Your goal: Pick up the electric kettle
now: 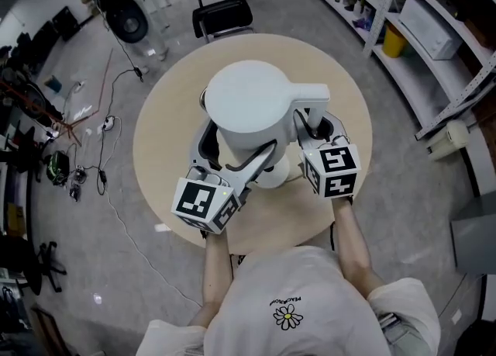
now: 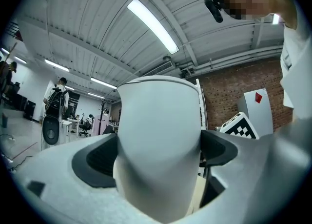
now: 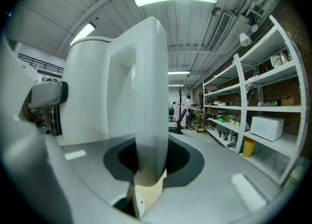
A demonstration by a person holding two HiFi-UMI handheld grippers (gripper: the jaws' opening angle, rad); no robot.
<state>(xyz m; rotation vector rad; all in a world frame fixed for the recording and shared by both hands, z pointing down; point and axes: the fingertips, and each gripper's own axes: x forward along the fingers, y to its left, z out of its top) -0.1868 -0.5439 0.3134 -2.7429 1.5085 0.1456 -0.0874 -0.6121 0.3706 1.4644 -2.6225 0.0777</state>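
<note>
A white electric kettle (image 1: 248, 106) hangs in the air above the round beige table (image 1: 163, 122), held from both sides. My left gripper (image 1: 232, 154) is shut on the kettle's body (image 2: 158, 135), which fills the gap between its dark pads (image 2: 97, 162). My right gripper (image 1: 314, 128) is shut on the kettle's handle (image 3: 146, 111), and the upright handle runs down between its jaws. A white round base (image 1: 275, 176) lies on the table under the kettle, partly hidden by the grippers.
A black chair (image 1: 223, 7) stands beyond the table's far edge. Metal shelves (image 1: 422, 29) with boxes and bottles run along the right. Cables (image 1: 108, 122) and a black fan (image 1: 128, 21) are on the floor at the left.
</note>
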